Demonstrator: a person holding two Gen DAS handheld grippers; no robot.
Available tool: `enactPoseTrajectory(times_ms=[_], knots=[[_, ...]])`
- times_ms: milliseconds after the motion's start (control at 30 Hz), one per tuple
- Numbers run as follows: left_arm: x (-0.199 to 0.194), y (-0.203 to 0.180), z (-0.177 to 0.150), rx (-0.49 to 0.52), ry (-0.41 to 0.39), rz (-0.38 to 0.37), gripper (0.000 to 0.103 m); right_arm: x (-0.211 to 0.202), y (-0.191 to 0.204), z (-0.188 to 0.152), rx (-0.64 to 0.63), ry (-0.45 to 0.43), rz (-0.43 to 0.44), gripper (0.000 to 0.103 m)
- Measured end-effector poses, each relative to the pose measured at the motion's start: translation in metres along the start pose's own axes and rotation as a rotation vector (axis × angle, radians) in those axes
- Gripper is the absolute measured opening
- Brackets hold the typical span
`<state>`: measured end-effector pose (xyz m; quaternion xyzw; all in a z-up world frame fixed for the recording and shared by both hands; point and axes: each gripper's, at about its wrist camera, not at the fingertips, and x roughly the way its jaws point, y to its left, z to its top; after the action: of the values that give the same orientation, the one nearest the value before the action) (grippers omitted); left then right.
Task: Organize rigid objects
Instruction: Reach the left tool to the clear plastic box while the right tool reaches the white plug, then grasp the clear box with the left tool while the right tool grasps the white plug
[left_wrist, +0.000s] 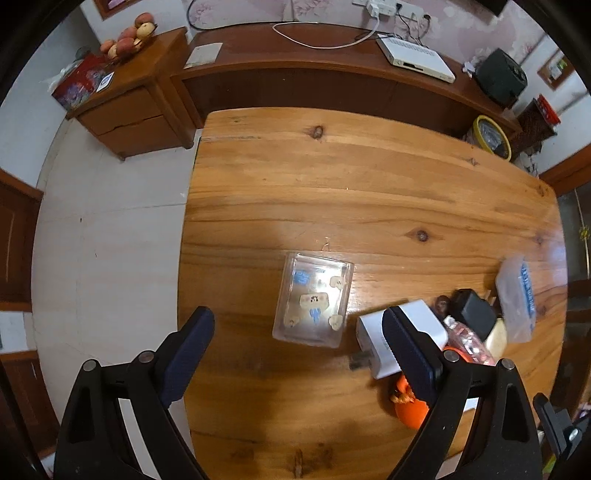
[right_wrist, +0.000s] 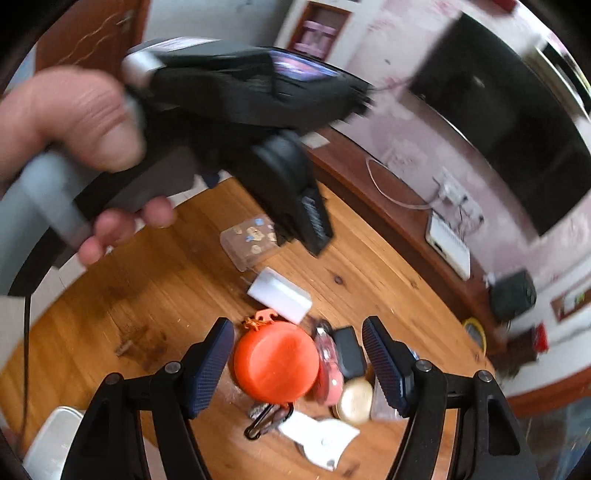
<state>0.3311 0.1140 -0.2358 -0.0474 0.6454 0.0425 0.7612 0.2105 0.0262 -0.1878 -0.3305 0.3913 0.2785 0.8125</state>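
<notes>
A clear plastic box (left_wrist: 313, 300) with small stickers lies on the wooden table (left_wrist: 332, 184); it also shows in the right wrist view (right_wrist: 251, 242). My left gripper (left_wrist: 301, 354) is open and empty, hovering above the table just short of the box. A white charger (left_wrist: 397, 338) lies by its right finger. My right gripper (right_wrist: 297, 363) is open above an orange round case (right_wrist: 276, 362), a pink item (right_wrist: 327, 365), a black adapter (right_wrist: 349, 354) and a gold disc (right_wrist: 355, 400). The white charger (right_wrist: 280, 293) lies beyond them.
A clear bag with blue print (left_wrist: 517, 295) lies at the table's right. A white router (left_wrist: 417, 59) and cables sit on the dark sideboard behind. A white tray corner (right_wrist: 51, 439) shows at lower left. The hand holding the left gripper (right_wrist: 207, 129) fills the upper left of the right wrist view.
</notes>
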Motion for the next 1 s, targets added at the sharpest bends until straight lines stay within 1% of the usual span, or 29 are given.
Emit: enactPoseTrajectory(times_ms=[67, 167, 233, 267, 300, 433, 467, 500, 667, 700, 733, 800, 900, 1000], knots=[[0.006, -0.002, 0.000, 0.023, -0.005, 0.022, 0.093, 0.003, 0.005, -0.001, -0.031, -0.011, -0.005, 0.073], [0.013, -0.003, 0.000, 0.044, -0.009, 0.031, 0.091, 0.009, 0.011, -0.004, -0.073, -0.028, -0.027, 0.073], [0.017, -0.003, 0.000, 0.055, -0.012, 0.037, 0.082, 0.012, 0.017, -0.003, -0.100, -0.036, -0.053, 0.073], [0.019, -0.003, 0.000, 0.058, -0.010, 0.043, 0.073, 0.015, 0.019, -0.003, -0.113, -0.039, -0.066, 0.073], [0.022, -0.002, 0.000, 0.059, 0.000, 0.036, 0.069, 0.017, 0.020, -0.002, -0.124, -0.042, -0.079, 0.073], [0.027, -0.001, 0.000, 0.051, -0.001, 0.011, 0.067, 0.027, 0.026, 0.000, -0.166, -0.040, -0.107, 0.073], [0.028, -0.001, -0.001, 0.055, -0.005, 0.008, 0.063, 0.029, 0.027, 0.001, -0.173, -0.040, -0.111, 0.073], [0.028, 0.000, -0.002, 0.061, -0.009, 0.003, 0.054, 0.032, 0.029, 0.001, -0.182, -0.041, -0.117, 0.073], [0.026, 0.006, -0.004, 0.077, -0.031, 0.026, 0.053, 0.047, 0.040, 0.006, -0.238, -0.041, -0.158, 0.072], [0.025, 0.009, -0.004, 0.073, -0.036, 0.032, 0.053, 0.050, 0.042, 0.008, -0.252, -0.040, -0.163, 0.070], [0.024, 0.013, -0.004, 0.068, -0.043, 0.033, 0.053, 0.053, 0.044, 0.009, -0.262, -0.037, -0.167, 0.066], [0.023, 0.020, -0.005, 0.056, -0.053, 0.027, 0.053, 0.059, 0.049, 0.012, -0.285, -0.029, -0.176, 0.063], [0.018, 0.031, -0.005, 0.034, -0.064, 0.009, 0.053, 0.066, 0.052, 0.013, -0.314, -0.021, -0.189, 0.061], [0.014, 0.038, -0.007, 0.023, -0.076, -0.003, 0.053, 0.073, 0.053, 0.014, -0.338, -0.005, -0.199, 0.058]])
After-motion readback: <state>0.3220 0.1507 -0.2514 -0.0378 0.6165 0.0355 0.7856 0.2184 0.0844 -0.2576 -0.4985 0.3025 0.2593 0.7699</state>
